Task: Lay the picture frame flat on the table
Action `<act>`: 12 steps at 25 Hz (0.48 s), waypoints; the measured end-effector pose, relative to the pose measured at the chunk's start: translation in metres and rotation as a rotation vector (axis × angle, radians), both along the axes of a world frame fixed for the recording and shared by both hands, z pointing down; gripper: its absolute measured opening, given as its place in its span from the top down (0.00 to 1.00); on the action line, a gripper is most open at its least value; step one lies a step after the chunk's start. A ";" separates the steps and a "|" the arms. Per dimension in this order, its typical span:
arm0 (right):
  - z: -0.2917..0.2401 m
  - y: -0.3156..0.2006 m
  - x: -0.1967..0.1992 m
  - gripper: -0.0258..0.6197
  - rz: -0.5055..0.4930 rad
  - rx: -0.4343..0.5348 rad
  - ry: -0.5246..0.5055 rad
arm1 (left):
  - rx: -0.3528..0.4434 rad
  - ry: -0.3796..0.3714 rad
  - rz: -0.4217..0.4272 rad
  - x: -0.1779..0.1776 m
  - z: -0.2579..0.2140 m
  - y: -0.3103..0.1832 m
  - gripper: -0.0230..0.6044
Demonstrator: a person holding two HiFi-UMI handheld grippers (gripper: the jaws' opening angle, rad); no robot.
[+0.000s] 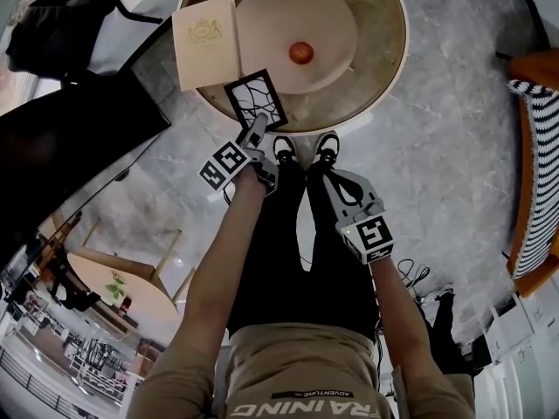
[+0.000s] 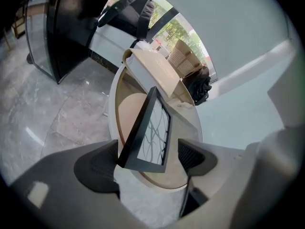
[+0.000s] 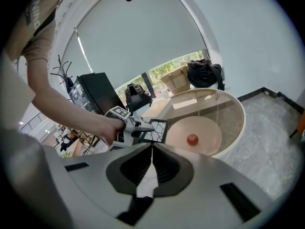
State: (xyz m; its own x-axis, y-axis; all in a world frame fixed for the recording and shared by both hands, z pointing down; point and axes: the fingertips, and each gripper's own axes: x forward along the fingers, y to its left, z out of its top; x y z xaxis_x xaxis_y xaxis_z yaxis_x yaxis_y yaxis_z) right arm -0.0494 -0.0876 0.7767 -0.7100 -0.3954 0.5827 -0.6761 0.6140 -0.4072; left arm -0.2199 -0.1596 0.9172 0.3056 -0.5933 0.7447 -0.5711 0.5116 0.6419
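- Picture frame [image 1: 255,100]: black border, branching line pattern on a white face. It sits on the near edge of the round tabletop [image 1: 384,77], just beside a cream booklet [image 1: 205,42]. In the head view its face is turned upward, so it appears to lie flat or close to it. Whether every edge rests on the surface cannot be told.
- Left gripper [image 2: 148,160]: jaws released and spread wide. One end of the frame stands between them. The right pad is clear of it; the left pad is at or just beside the frame's edge and does not clamp it.
- Right gripper [image 3: 151,148]: jaws clenched together with nothing in them, held back from the tabletop over the floor.
- Other contents of the tabletop: a pale round disc [image 1: 297,33] with a small red ball [image 1: 300,52] on it, well apart from the frame.
- Progress, as judged: the laying-down looks essentially done and the grip is let go. What remains is to draw the left gripper clear without nudging the frame off the rim.
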 end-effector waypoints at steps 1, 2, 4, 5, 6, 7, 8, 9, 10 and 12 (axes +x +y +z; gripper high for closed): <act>0.000 0.000 0.000 0.95 0.000 -0.002 -0.001 | 0.003 -0.026 0.015 -0.002 0.000 0.001 0.37; 0.000 0.000 0.000 0.95 0.000 -0.002 -0.003 | 0.002 -0.050 0.033 -0.004 0.000 0.003 0.36; 0.001 -0.001 0.001 0.95 0.000 -0.002 -0.005 | -0.010 -0.078 0.057 -0.006 0.003 0.006 0.36; 0.001 -0.002 0.001 0.95 0.002 -0.002 -0.005 | -0.016 -0.083 0.062 -0.006 0.004 0.008 0.36; 0.001 -0.002 0.001 0.95 0.003 -0.002 -0.005 | -0.020 -0.088 0.064 -0.007 0.004 0.010 0.36; 0.001 -0.003 0.001 0.95 0.004 -0.001 -0.005 | -0.020 -0.095 0.064 -0.008 0.004 0.011 0.36; 0.001 -0.003 0.001 0.95 0.003 0.000 -0.004 | -0.014 -0.102 0.062 -0.009 0.003 0.012 0.36; 0.001 -0.003 0.001 0.95 0.002 0.002 -0.003 | -0.003 -0.108 0.060 -0.010 0.001 0.012 0.36; 0.001 -0.004 0.001 0.95 0.001 0.006 -0.003 | 0.015 -0.113 0.059 -0.011 -0.003 0.011 0.36; -0.001 -0.005 0.001 0.95 0.000 0.014 -0.004 | 0.072 -0.126 0.074 -0.012 -0.017 0.007 0.36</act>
